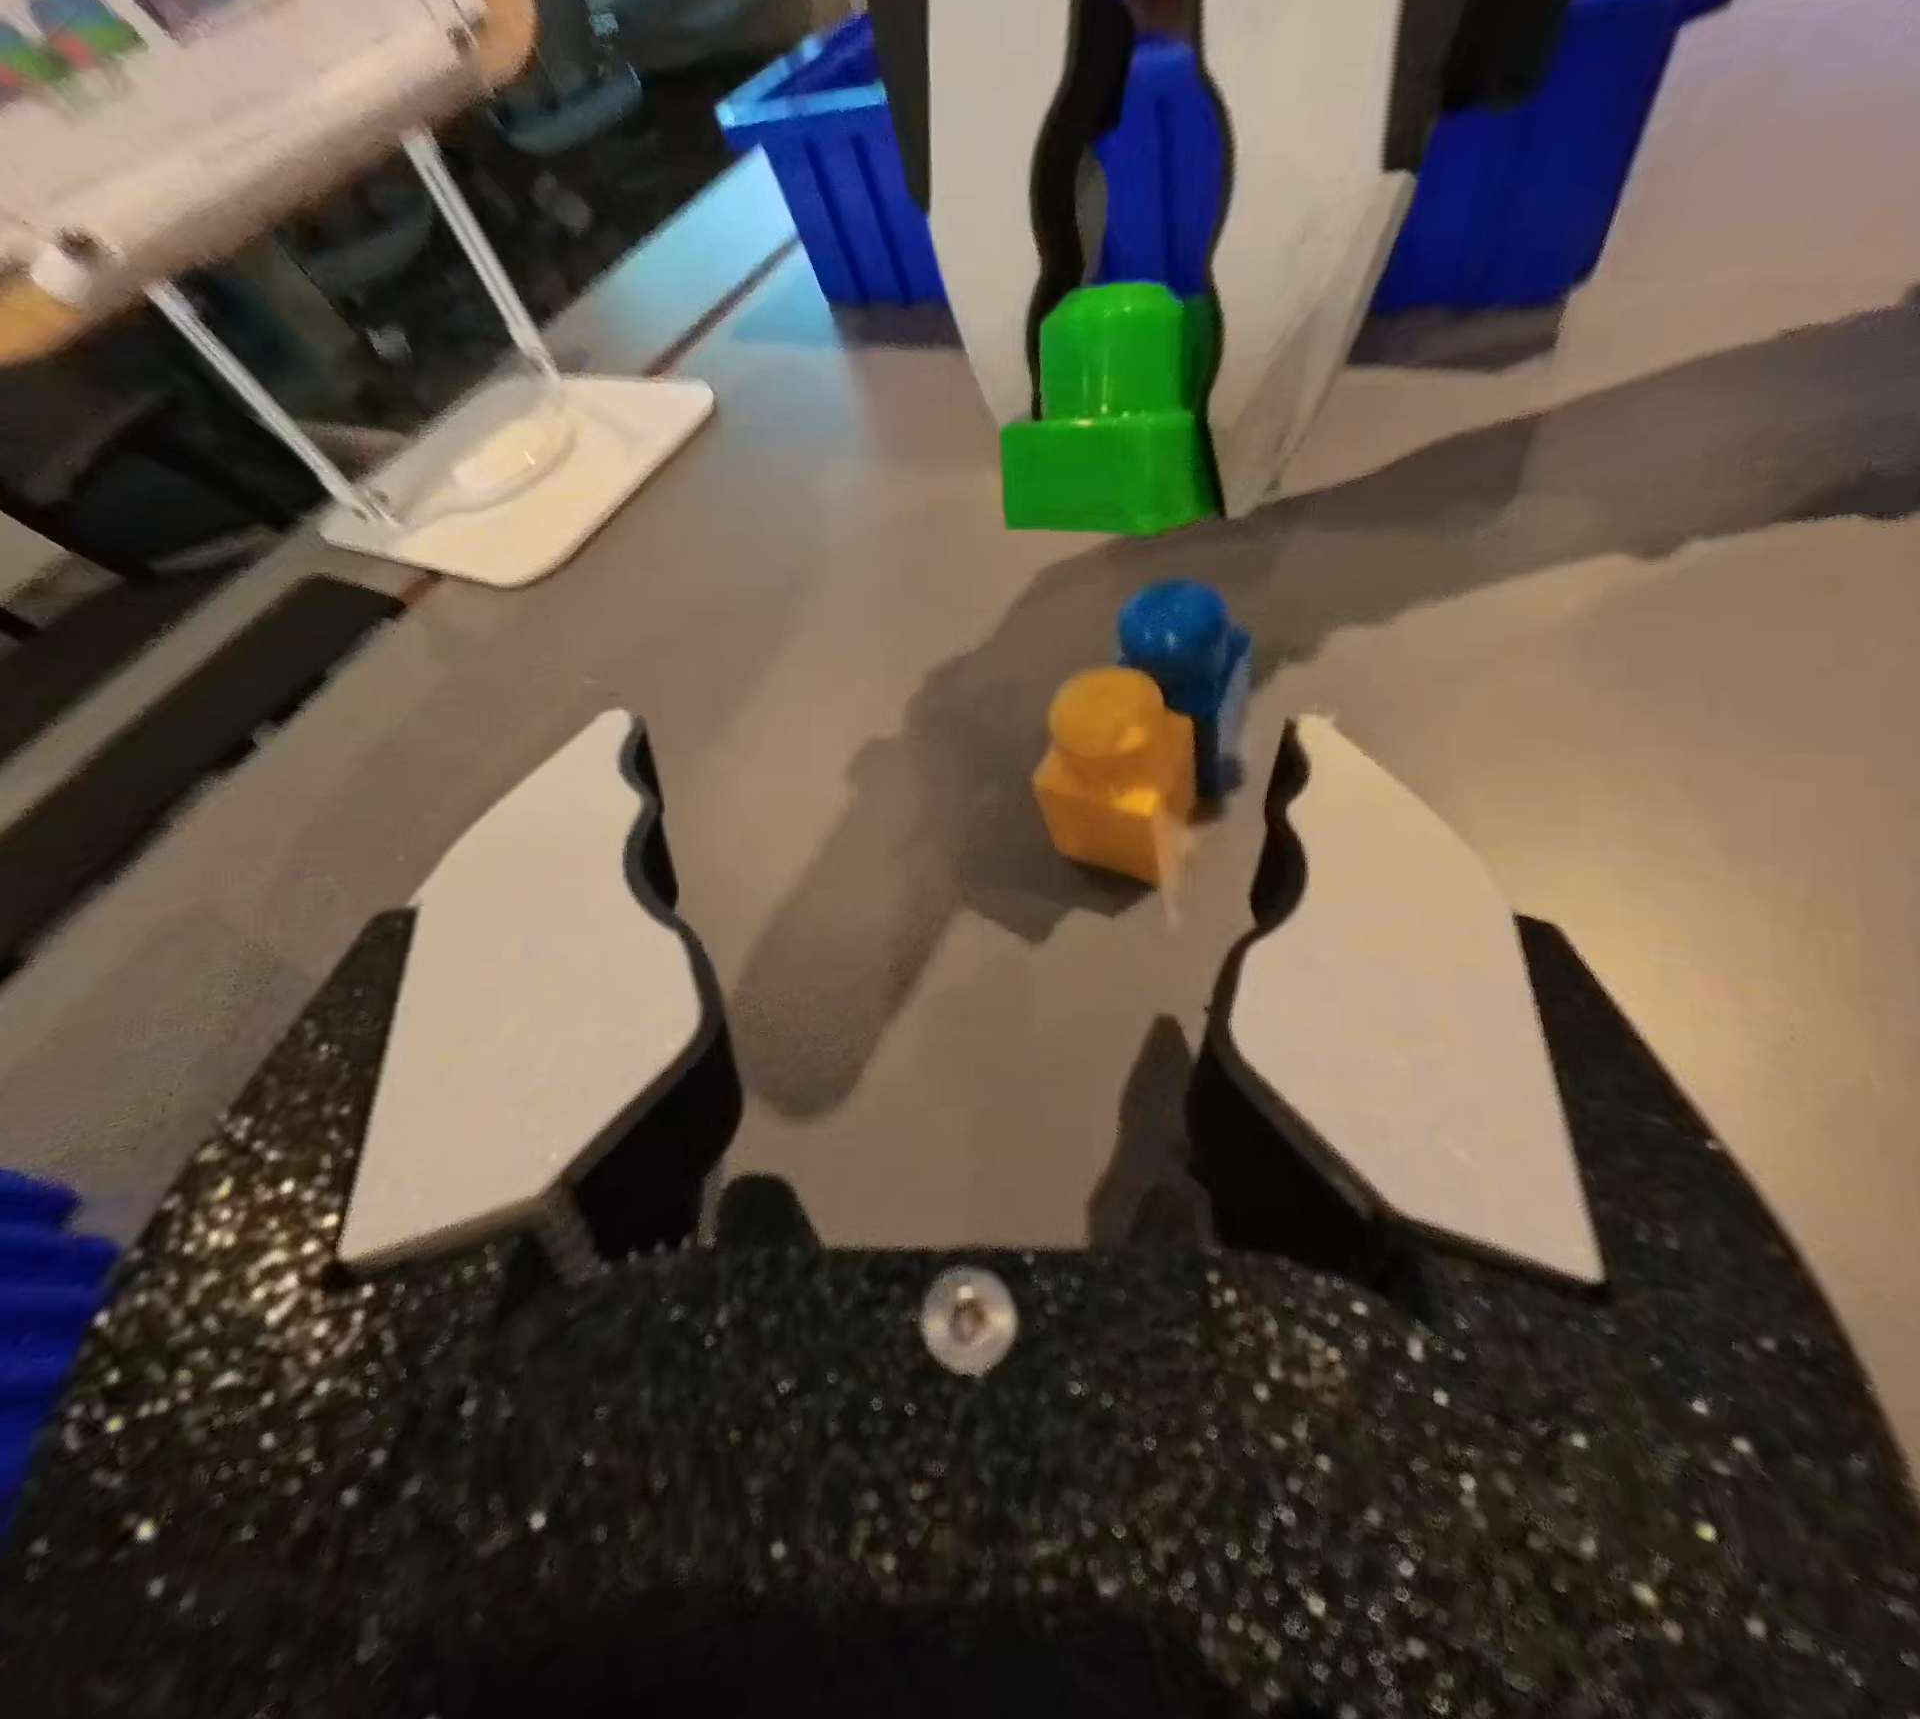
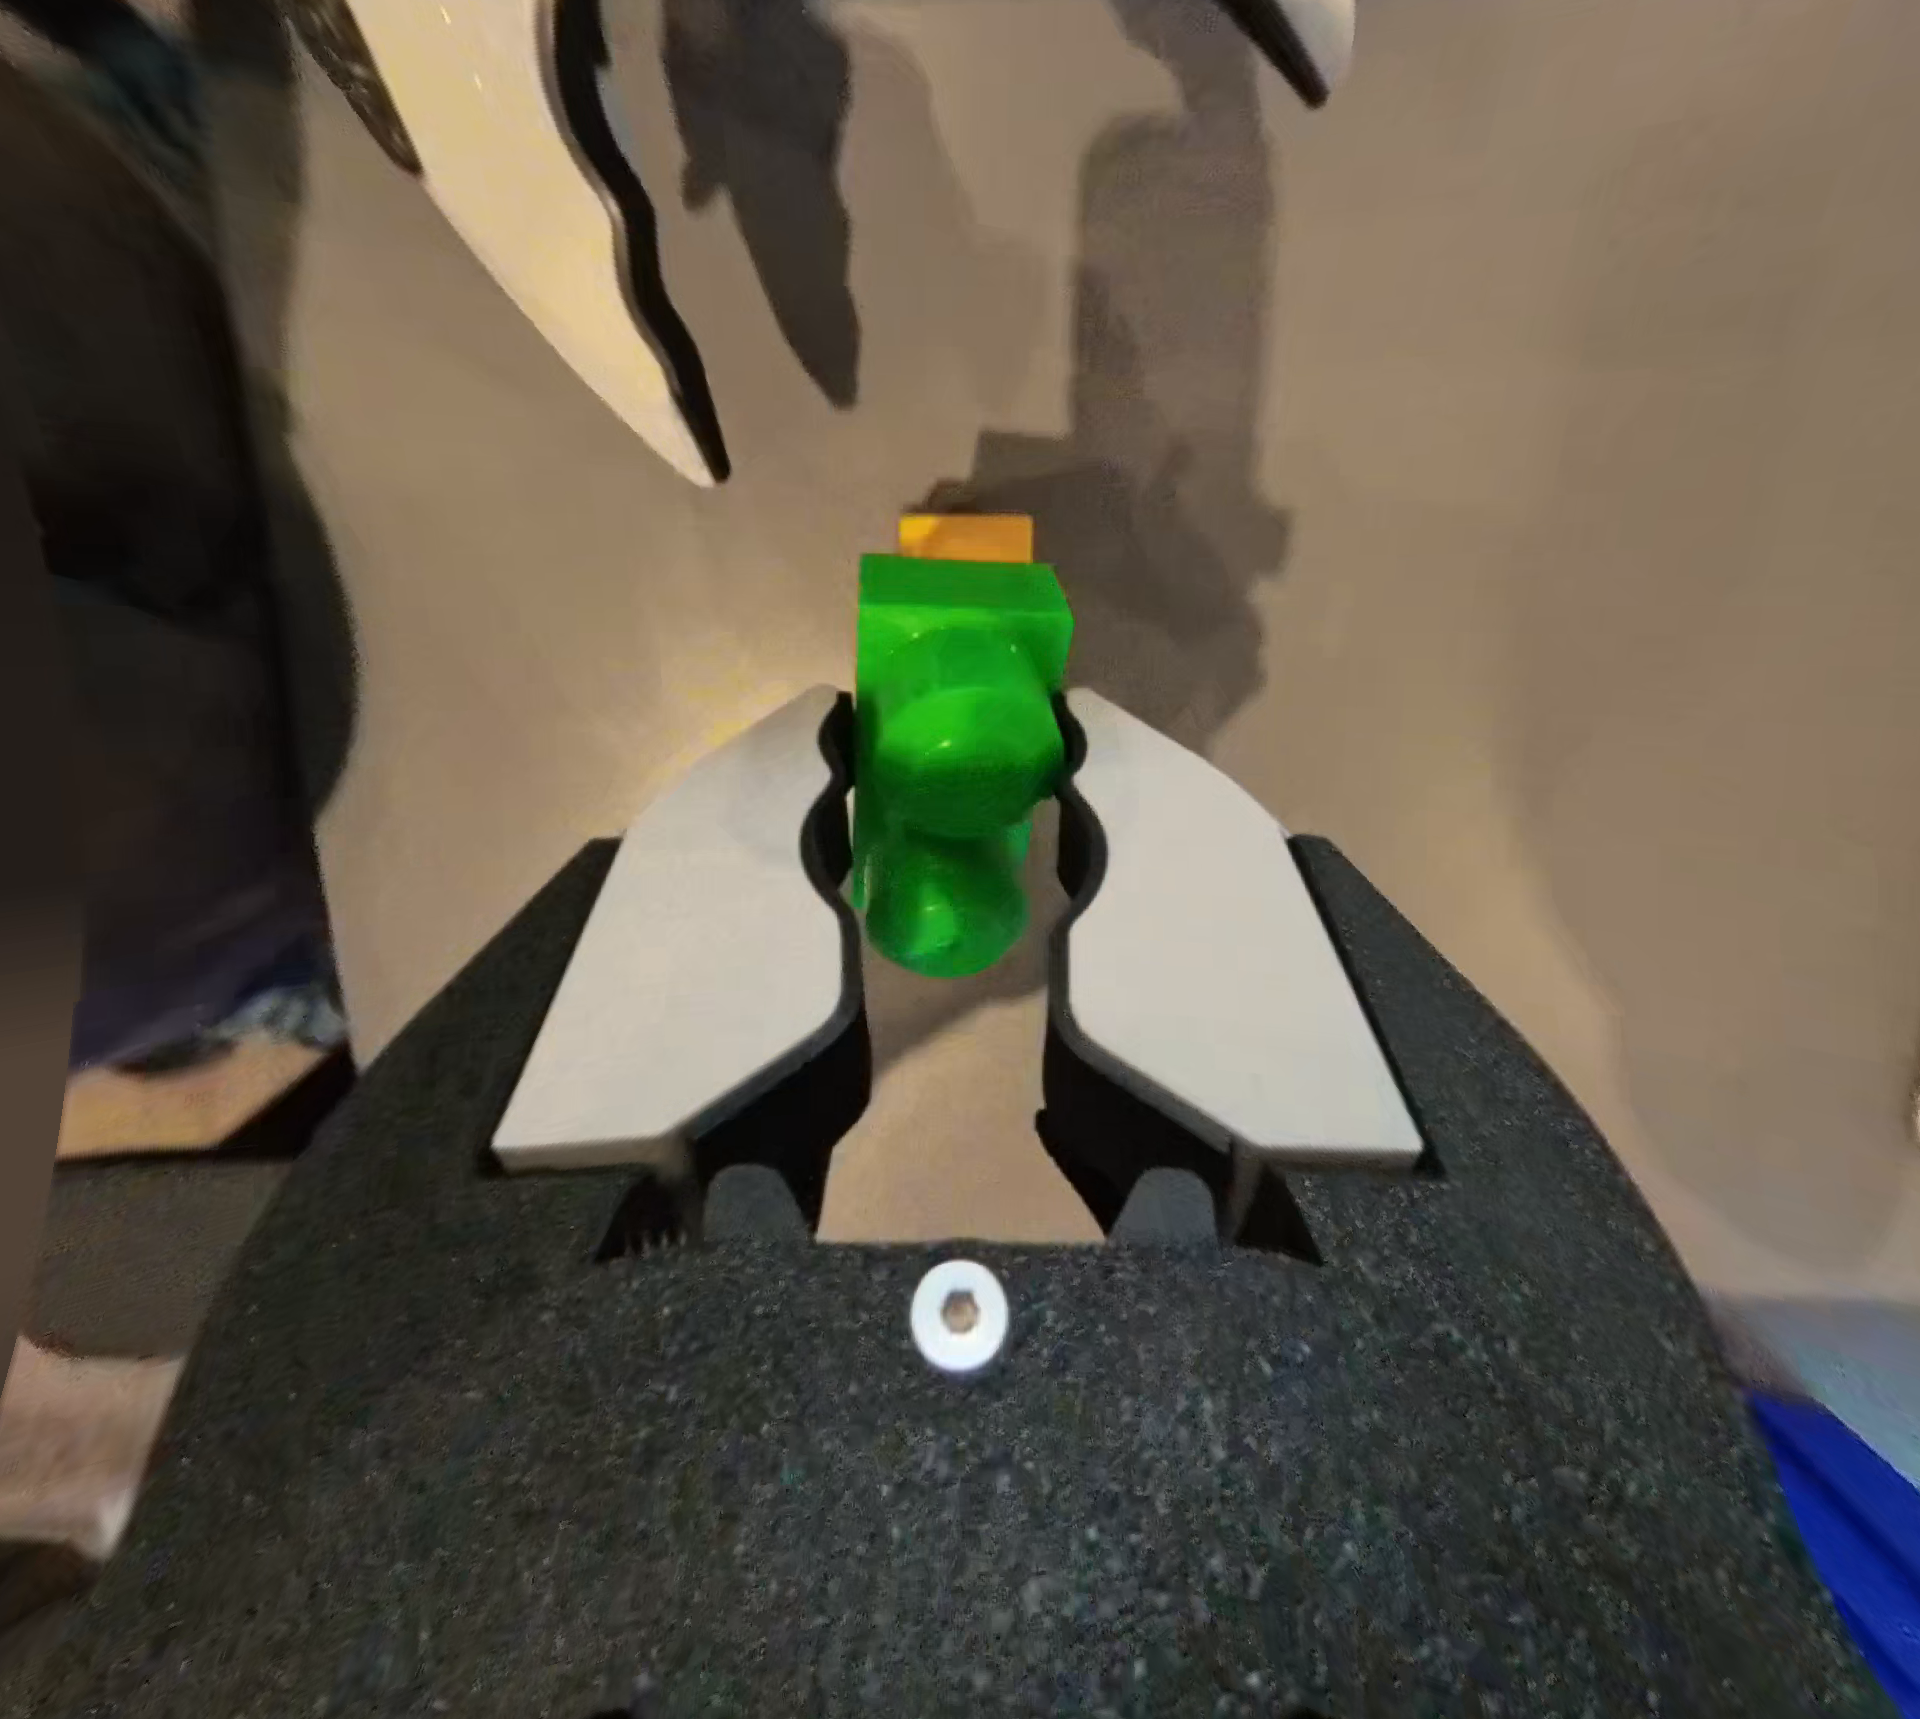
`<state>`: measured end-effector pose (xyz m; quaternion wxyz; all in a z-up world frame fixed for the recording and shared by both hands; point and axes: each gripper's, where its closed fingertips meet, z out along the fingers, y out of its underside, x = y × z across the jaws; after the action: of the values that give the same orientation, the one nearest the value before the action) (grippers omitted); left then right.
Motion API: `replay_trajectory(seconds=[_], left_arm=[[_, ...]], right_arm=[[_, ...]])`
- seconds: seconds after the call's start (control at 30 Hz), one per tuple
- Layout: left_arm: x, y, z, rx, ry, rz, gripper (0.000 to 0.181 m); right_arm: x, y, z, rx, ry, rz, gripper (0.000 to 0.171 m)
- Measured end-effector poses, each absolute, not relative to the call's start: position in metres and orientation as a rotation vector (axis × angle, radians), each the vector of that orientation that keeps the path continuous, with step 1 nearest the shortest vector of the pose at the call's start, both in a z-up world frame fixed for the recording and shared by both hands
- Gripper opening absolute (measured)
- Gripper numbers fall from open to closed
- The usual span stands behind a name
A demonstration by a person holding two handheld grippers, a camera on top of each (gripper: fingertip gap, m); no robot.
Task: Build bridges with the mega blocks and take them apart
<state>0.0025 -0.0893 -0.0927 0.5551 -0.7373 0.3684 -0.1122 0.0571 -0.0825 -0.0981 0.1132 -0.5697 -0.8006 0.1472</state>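
My right gripper (image 2: 956, 734) is shut on a green block (image 2: 961, 734), gripping it by its studs and holding it above the table. In the left wrist view the same gripper (image 1: 1122, 464) comes down from the top with the green block (image 1: 1107, 422) in it. Below it an orange block (image 1: 1112, 786) and a blue block (image 1: 1190, 661) stand side by side on the grey table (image 1: 520, 838). My left gripper (image 1: 961, 734) is open and empty, with the orange block just inside its right fingertip. In the right wrist view only the orange block's edge (image 2: 966, 539) shows behind the green one.
A blue bin (image 1: 831, 183) stands at the back behind the right gripper. A clear sign stand with a white base (image 1: 520, 485) is at the back left. The table's left edge (image 1: 208, 734) runs diagonally. The left gripper (image 2: 935, 215) hangs in the right wrist view.
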Motion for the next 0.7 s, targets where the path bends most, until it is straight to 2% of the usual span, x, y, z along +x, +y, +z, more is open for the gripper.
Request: replay_trajectory(seconds=[0.17,0.33,0.4,0.53,0.7], left_arm=[[0.008,-0.099,-0.138,-1.949,0.976,-0.380,0.096],[0.027,-0.101,-0.154,-1.989,1.075,-0.548,0.086],[0.034,-0.103,-0.161,-2.005,1.147,-0.578,0.077],[0.039,-0.097,-0.170,-2.040,1.192,-0.586,0.072],[0.041,-0.090,-0.171,-1.988,1.227,-0.564,0.059]], right_arm=[[0.059,-0.080,-0.120,-1.621,-2.523,0.034,0.036],[0.059,-0.078,-0.114,-1.652,-2.507,0.006,0.036],[0.059,-0.077,-0.112,-1.657,-2.492,0.025,0.036],[0.058,-0.071,-0.115,-1.594,-2.499,0.002,0.036],[0.060,-0.075,-0.120,-1.615,-2.540,0.035,0.036]])
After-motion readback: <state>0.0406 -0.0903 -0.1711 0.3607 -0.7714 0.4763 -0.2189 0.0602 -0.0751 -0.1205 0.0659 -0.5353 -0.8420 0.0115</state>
